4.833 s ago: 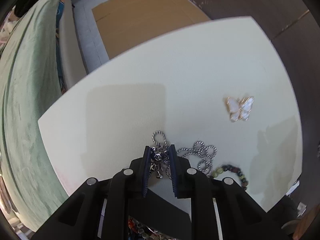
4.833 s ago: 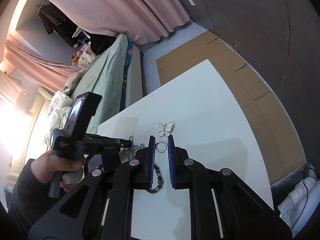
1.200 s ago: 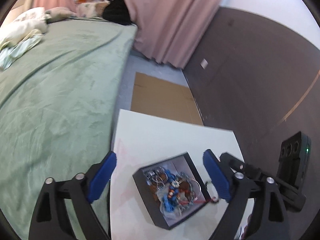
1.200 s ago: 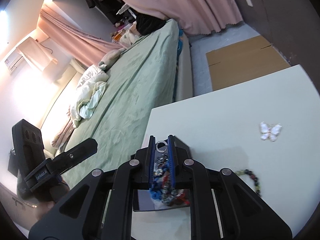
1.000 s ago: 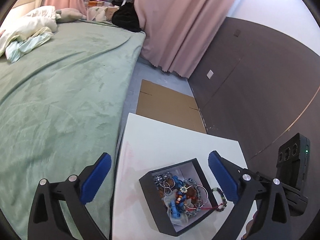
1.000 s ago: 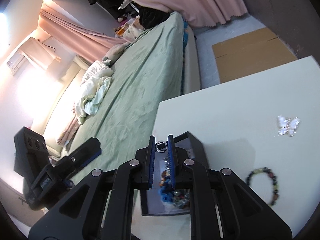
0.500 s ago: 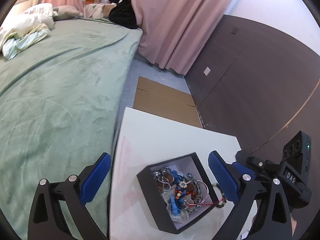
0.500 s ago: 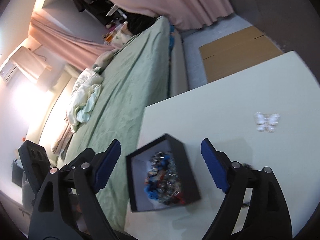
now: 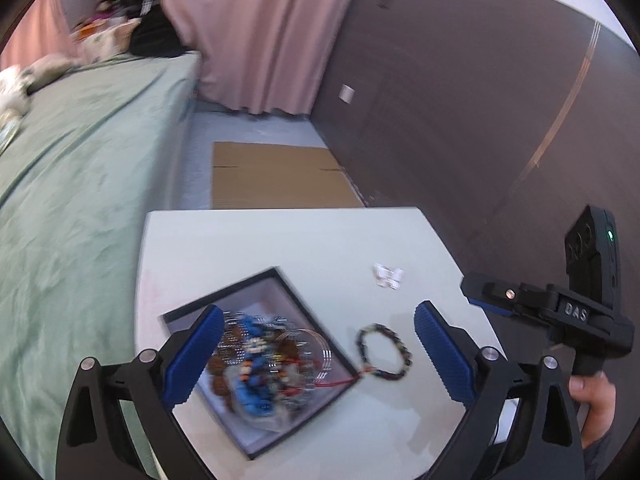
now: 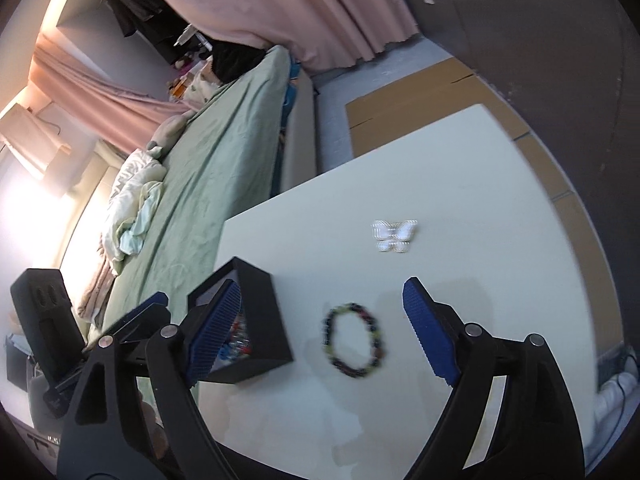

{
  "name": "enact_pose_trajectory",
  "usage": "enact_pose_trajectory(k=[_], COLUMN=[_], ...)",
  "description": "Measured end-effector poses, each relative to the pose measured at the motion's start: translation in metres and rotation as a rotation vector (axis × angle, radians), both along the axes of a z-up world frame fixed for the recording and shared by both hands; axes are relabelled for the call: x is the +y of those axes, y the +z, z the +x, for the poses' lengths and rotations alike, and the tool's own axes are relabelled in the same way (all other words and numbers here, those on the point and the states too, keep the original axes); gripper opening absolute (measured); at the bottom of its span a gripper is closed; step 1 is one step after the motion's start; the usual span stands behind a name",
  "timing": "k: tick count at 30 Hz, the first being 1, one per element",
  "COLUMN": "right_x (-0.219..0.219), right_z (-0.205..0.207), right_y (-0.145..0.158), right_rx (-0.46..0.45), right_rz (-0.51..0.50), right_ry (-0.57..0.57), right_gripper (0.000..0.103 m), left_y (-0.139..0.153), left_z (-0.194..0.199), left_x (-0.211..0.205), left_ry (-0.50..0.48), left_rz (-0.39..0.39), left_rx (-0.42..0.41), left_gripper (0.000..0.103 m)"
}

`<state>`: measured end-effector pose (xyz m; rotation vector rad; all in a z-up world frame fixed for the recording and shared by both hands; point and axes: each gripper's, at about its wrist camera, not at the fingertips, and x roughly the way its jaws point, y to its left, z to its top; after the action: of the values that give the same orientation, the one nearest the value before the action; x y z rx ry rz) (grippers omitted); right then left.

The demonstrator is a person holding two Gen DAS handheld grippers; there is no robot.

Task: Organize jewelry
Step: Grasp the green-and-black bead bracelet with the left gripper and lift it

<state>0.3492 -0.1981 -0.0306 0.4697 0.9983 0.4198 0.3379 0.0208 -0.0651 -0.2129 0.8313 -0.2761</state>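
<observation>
Since a second earlier, your right gripper (image 10: pixel 322 330) had let its ring go into the box (image 9: pixel 304 308) and swung off it toward the bracelet (image 10: pixel 354 340) — its jaws had just been opening, and stood wide apart with nothing between them. Your left gripper (image 9: pixel 316 354) also stood wide open and empty, hanging over the box.

Two pieces were left outside the box on the table (image 9: pixel 280 240): the bracelet just beside the box's near corner, the butterfly (image 10: pixel 394 234) well beyond it.

You risked three things, as I judged it. A red cord (image 9: pixel 340 381) trailed from the pile over the box's edge to the bracelet, touching or tied to it; I could not tell which. A lift might have dragged the heap out. Closing on one side of the loose bracelet could have let it slip from the pads. And with both grippers crowding the box, you might have knocked it — it sat near the table's edge.
</observation>
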Motion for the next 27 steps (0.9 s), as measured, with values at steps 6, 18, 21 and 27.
enact_pose_trajectory(k=[6,18,21,27], right_x=[-0.033,-0.076,-0.079,-0.083], right_z=[-0.005,-0.012,-0.012,-0.013], right_y=[-0.003,-0.004,-0.003,-0.004], right_rx=[0.019,0.045,0.049,0.059], right_rz=[0.0,-0.013,-0.027,-0.055], right_ry=[-0.054,-0.167,-0.175,-0.201], right_gripper=[0.083,0.083,0.083,0.083], left_y=[-0.01,-0.053,-0.069,-0.096], left_z=[0.016,0.035,0.041,0.052], left_x=[-0.05,-0.12,-0.13,-0.142], left_ry=[-0.125,-0.203,-0.213,-0.201], left_rz=[0.045,0.104,0.103,0.112], left_rx=[0.116,0.273,0.323,0.393], left_gripper=[0.078,0.06,0.055,0.037])
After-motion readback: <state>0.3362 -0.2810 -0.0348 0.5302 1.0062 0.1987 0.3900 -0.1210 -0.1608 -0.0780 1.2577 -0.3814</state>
